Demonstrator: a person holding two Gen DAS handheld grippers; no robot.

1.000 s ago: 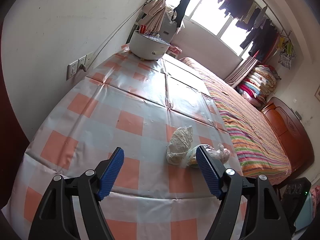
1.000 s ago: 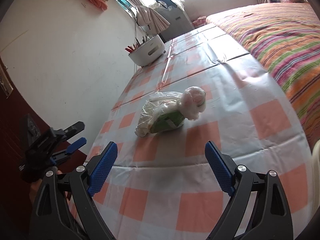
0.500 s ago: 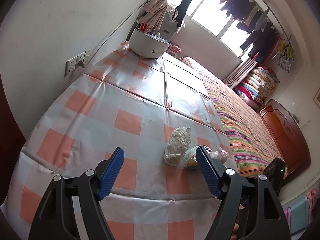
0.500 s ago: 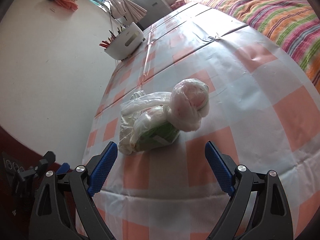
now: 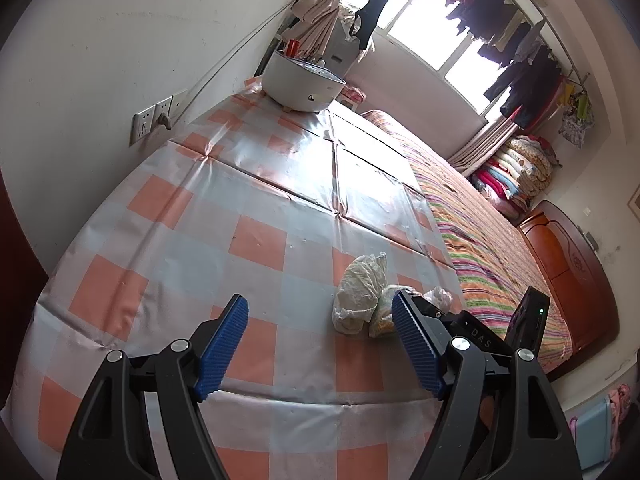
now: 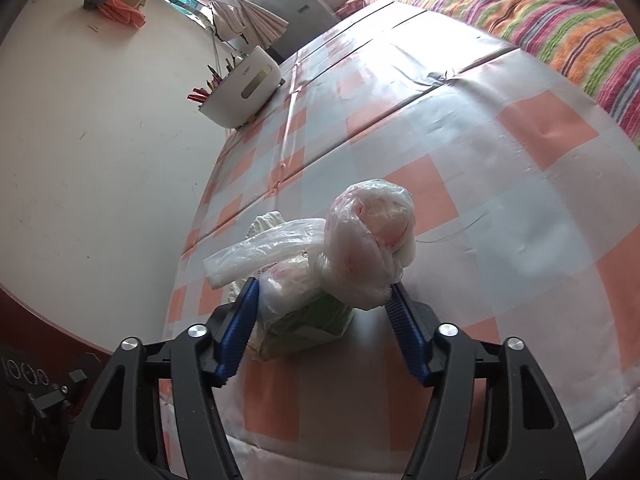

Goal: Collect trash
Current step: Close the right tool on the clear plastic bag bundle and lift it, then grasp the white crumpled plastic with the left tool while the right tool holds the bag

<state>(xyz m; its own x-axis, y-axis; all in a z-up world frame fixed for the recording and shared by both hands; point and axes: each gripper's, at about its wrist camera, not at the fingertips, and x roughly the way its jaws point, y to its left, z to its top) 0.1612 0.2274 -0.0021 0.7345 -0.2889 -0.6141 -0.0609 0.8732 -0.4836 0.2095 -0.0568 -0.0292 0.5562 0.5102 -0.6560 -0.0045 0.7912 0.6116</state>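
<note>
A bundle of trash (image 6: 316, 280) lies on the orange-and-white checked tablecloth (image 6: 460, 152): a green packet (image 6: 316, 320) in clear plastic, with a knotted pinkish bag (image 6: 372, 236) on top. My right gripper (image 6: 323, 286) straddles it and its jaws are closing. The blue pads (image 6: 244, 312) just reach the loose plastic and do not squeeze the packet. In the left wrist view the same trash (image 5: 360, 292) lies near the cloth's right edge, with the right gripper's black body (image 5: 476, 332) behind it. My left gripper (image 5: 320, 300) hovers open and empty, short of the trash.
A white tub of pens (image 5: 302, 84) stands at the far end of the table by the wall. A wall socket (image 5: 154, 120) is on the left. A bed with a striped cover (image 5: 488, 240) runs along the table's right side. The table's near edge is right below both grippers.
My right gripper moved forward and down onto the trash, rolled a little, and its jaws narrowed around the bundle. The left gripper barely moved.
</note>
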